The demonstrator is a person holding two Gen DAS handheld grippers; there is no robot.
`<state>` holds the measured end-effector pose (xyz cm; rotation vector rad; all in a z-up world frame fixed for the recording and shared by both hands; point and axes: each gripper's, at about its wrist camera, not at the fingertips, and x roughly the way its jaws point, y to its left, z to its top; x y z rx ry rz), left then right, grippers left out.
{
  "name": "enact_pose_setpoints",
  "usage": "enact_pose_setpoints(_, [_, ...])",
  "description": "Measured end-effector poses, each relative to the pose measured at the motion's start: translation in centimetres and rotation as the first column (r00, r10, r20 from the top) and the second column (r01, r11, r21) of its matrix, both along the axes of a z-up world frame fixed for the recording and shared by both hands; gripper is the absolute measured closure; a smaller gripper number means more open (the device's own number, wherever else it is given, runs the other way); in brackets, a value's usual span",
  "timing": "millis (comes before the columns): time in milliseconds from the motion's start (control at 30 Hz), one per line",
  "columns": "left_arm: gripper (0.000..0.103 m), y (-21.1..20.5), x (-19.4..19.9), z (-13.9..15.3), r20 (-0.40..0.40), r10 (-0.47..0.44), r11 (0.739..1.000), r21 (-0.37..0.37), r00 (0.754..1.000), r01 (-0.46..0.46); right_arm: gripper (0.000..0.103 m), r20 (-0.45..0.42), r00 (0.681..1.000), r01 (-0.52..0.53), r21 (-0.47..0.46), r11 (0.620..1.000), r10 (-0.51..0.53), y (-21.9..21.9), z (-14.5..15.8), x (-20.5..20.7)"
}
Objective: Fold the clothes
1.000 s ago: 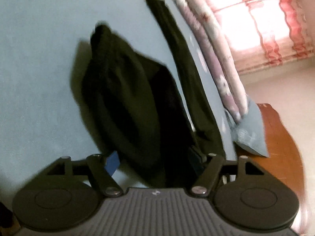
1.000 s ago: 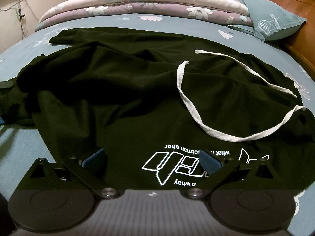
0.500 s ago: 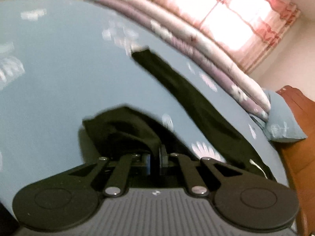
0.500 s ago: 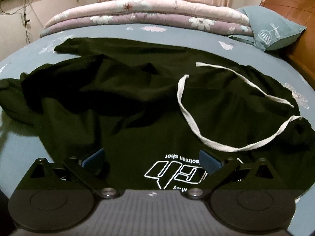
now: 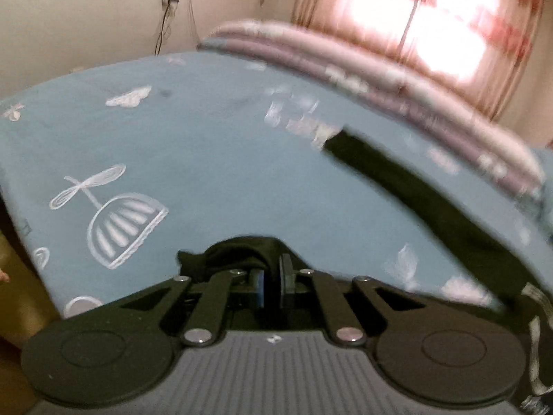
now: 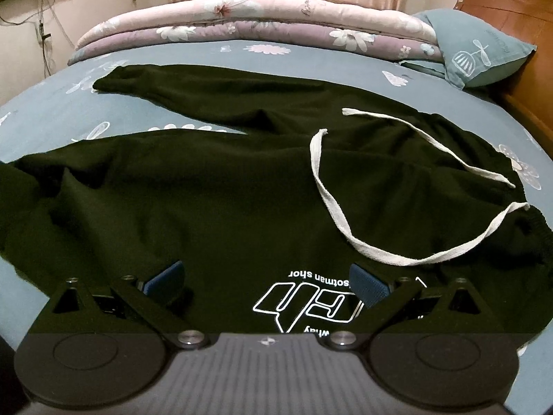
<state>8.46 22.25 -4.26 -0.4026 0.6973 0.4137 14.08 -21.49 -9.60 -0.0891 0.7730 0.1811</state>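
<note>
- The left gripper (image 5: 272, 278), wide open a second ago, is now clenched on a bunched end of the black trousers (image 6: 214, 207) and has drawn that leg out flatter along the bed (image 5: 207, 159).
- The trousers lie spread on the bed, unfolded, white drawstring (image 6: 328, 207) loose on top.
- The right gripper (image 6: 266, 282) hovers released over the white print; "sotman shor" reads upside down.
</note>
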Motion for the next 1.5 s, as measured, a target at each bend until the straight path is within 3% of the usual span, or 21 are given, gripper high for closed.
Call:
enact_pose_setpoints(67, [0.097, 0.0, 0.1, -0.9, -0.070, -0.038, 0.999, -0.023, 0.997, 0.036, 0.000, -0.001, 1.000, 0.004, -0.003, 1.000, -0.004, -0.1, 0.0, 0.0])
enact_pose_setpoints(167, [0.085, -0.6, 0.3, -2.0, -0.203, -0.177, 0.984, -0.068, 0.963, 0.167, 0.000, -0.005, 1.000, 0.010, -0.003, 1.000, -0.010, -0.1, -0.2, 0.1])
enact_pose_setpoints(267, [0.075, -0.6, -0.3, -1.9, -0.279, -0.190, 0.982, -0.032, 0.942, 0.188, 0.000, -0.011, 1.000, 0.013, -0.009, 1.000, -0.013, 0.0, -0.3, 0.2])
enact_pose_setpoints(400, [0.062, 1.4, -1.2, 0.0, -0.264, -0.123, 0.992, -0.003, 0.957, 0.127, 0.000, -0.008, 1.000, 0.008, -0.016, 1.000, -0.008, 0.2, -0.4, 0.1])
enact_pose_setpoints(567, [0.057, 2.5, -1.2, 3.0, -0.227, -0.026, 0.983, 0.172, 0.974, 0.066, 0.000, -0.007, 1.000, 0.016, -0.021, 1.000, -0.016, 0.4, -0.5, 0.3])
enact_pose_setpoints(667, [0.044, 3.4, -0.2, 3.6, -0.153, -0.033, 0.974, 0.215, 0.988, 0.066, 0.000, -0.005, 1.000, 0.014, -0.024, 1.000, -0.014, 0.8, -0.6, 0.4])
enact_pose_setpoints(800, [0.044, 5.3, 2.7, 0.8, -0.130, -0.040, 0.974, 0.218, 0.991, 0.068, 0.000, -0.004, 1.000, -0.010, -0.046, 0.999, 0.010, 1.8, -0.9, 0.4])
enact_pose_setpoints(933, [0.045, 7.0, 4.0, -2.8, -0.138, -0.027, 0.991, 0.124, 0.990, 0.044, 0.000, 0.012, 1.000, -0.017, -0.067, 0.998, 0.017, 2.4, -0.9, 0.4])
enact_pose_setpoints(1133, [0.045, 7.6, 3.8, -6.1, -0.173, -0.053, 0.996, 0.063, 0.984, 0.065, 0.000, -0.001, 1.000, -0.017, -0.059, 0.998, 0.017, 3.0, -1.2, 1.2])
enact_pose_setpoints(1467, [0.048, 2.7, 3.4, -6.7, -0.207, -0.205, 0.951, 0.190, 0.957, 0.245, 0.000, 0.009, 1.000, -0.025, -0.059, 0.998, 0.026, 3.5, -1.4, 1.4])
enact_pose_setpoints(1500, [0.055, 2.2, 3.3, -6.6, -0.213, -0.224, 0.943, 0.198, 0.951, 0.267, 0.000, 0.009, 1.000, -0.025, -0.058, 0.998, 0.026, 3.5, -1.4, 1.4])
